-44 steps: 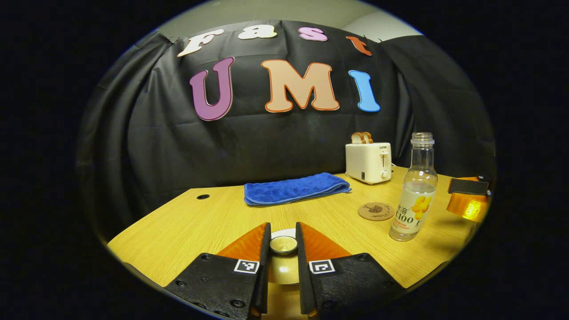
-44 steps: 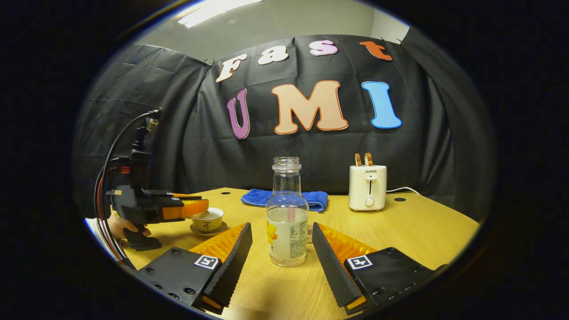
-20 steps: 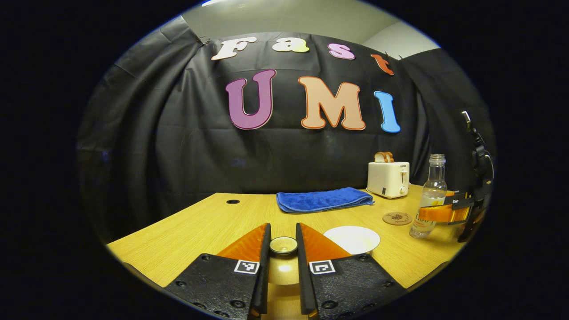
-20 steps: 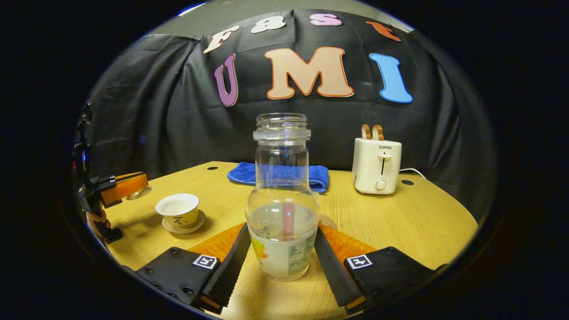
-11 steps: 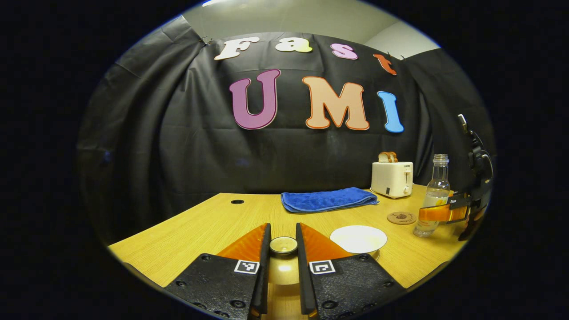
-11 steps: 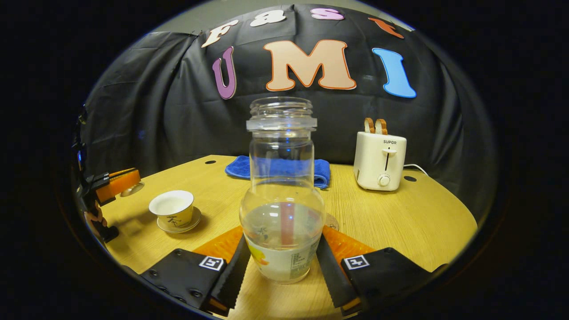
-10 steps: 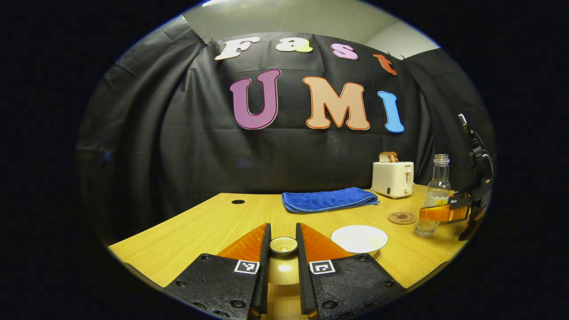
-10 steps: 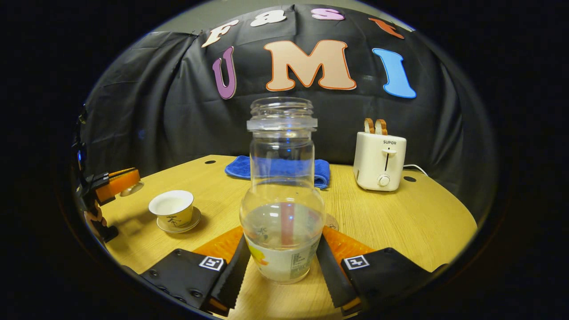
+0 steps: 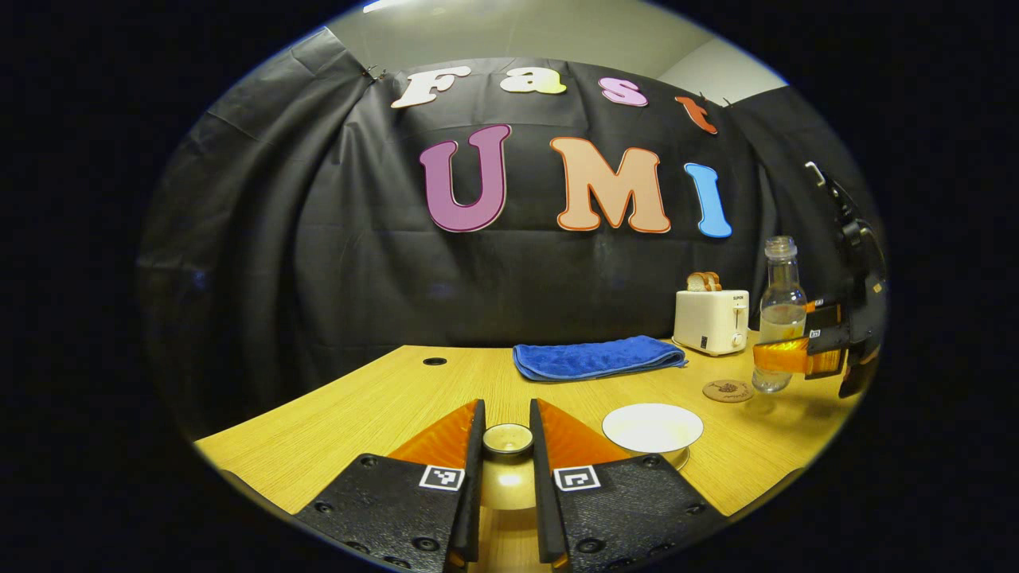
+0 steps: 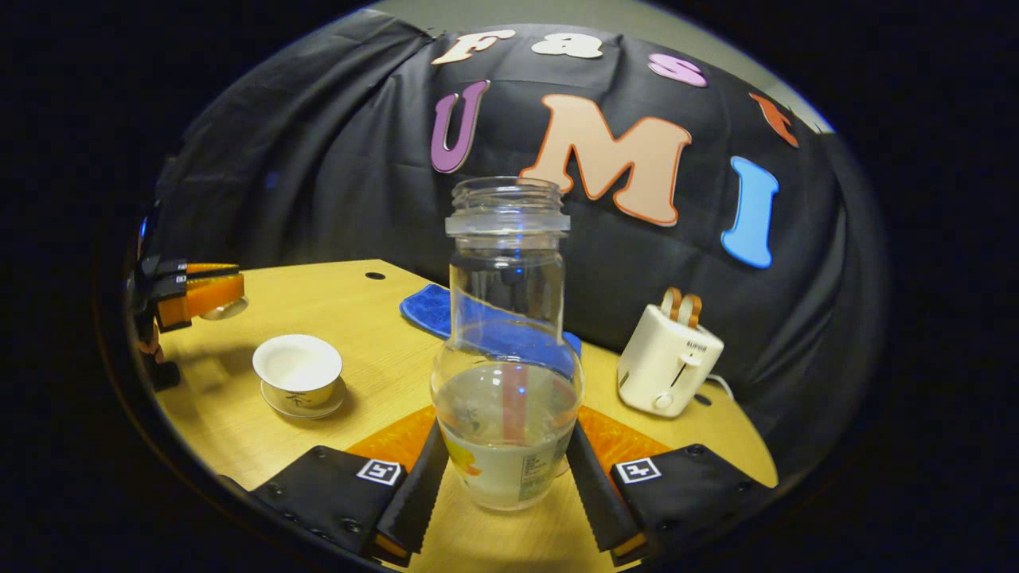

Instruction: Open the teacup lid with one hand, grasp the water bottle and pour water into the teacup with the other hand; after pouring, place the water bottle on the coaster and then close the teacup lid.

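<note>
The clear water bottle [image 10: 507,374], uncapped and part full, stands upright between the fingers of my right gripper [image 10: 506,446], which is shut on its lower body. In the left gripper view the bottle [image 9: 780,310] hangs a little above the table beside the round coaster [image 9: 728,391], held by the right gripper [image 9: 788,356]. My left gripper [image 9: 507,430] is shut on the knob of the teacup lid [image 9: 508,439], held off to the cup's left. The white teacup [image 10: 297,370] sits uncovered on its saucer [image 10: 306,406]; the left gripper [image 10: 199,296] holds the lid [image 10: 224,309] beyond it.
A folded blue towel [image 9: 599,357] lies at the back of the wooden table [image 9: 382,406]. A white toaster [image 9: 711,321] with bread in it stands at the back right, its cord trailing behind. The open teacup [image 9: 653,427] is just right of my left fingers.
My right gripper closed on the bottle and raised it off the table; its view now tilts. The left gripper lifted the lid off the cup and drew it aside.
</note>
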The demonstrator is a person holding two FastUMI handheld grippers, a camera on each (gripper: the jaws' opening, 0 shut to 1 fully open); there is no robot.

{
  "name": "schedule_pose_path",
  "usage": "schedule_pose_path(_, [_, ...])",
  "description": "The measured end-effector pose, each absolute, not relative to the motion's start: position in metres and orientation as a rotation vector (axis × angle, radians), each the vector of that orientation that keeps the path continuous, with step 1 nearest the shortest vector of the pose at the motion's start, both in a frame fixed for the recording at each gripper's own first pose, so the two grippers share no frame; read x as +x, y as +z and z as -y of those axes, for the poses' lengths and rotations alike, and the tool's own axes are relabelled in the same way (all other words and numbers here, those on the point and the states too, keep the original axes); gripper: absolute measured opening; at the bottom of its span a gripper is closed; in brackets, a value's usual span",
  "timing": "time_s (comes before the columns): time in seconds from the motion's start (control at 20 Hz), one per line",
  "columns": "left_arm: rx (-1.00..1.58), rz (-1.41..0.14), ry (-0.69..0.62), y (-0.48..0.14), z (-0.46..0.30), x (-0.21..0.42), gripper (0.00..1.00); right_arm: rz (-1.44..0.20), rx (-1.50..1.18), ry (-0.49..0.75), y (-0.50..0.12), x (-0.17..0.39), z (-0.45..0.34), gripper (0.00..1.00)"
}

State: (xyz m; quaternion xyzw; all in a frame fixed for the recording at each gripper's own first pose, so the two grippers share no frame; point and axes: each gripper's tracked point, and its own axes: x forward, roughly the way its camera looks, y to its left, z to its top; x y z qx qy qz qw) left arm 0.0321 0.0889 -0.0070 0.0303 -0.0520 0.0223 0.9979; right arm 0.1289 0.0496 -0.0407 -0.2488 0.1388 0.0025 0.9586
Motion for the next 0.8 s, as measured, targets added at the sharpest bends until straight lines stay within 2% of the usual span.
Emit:
schedule_pose_path(0.2, [0.06, 0.103, 0.055, -0.007, -0.091, 0.032, 0.26, -0.281, -0.749, 0.003, -0.038, 0.137, -0.056, 0.81])
schedule_pose_path(0.8, [0.059, 0.103, 0.058, -0.007, -0.091, 0.033, 0.26, -0.359, -1.34, 0.069, -0.089, 0.159, -0.071, 0.8])
